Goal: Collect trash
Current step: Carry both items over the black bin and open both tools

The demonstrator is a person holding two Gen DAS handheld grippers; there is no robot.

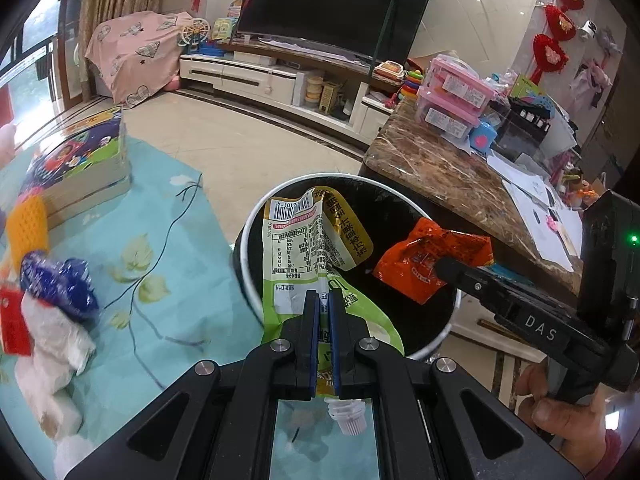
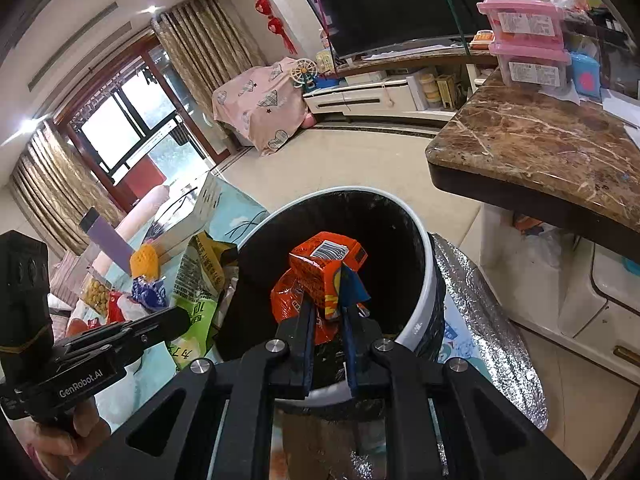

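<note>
A round trash bin (image 1: 256, 216) with a white rim and a black liner stands on the floor, its mouth under both grippers. My left gripper (image 1: 324, 300) is shut on a green and yellow spouted drink pouch (image 1: 296, 240), which hangs over the bin's left side. My right gripper (image 2: 327, 312) is shut on crumpled orange snack wrappers (image 2: 326, 268) above the bin (image 2: 420, 312). In the left wrist view the right gripper (image 1: 442, 266) reaches in from the right with the orange wrapper (image 1: 432, 258). In the right wrist view the left gripper (image 2: 182, 322) holds the green pouch (image 2: 198, 280).
A bed with a teal sheet (image 1: 168, 240) lies left of the bin and bears a blue wrapper (image 1: 60, 284), white tissues (image 1: 52, 364), a yellow toy and books. A brown marble table (image 1: 452, 180) with pink boxes stands right. Silver foil sheeting (image 2: 480, 320) lies beside the bin.
</note>
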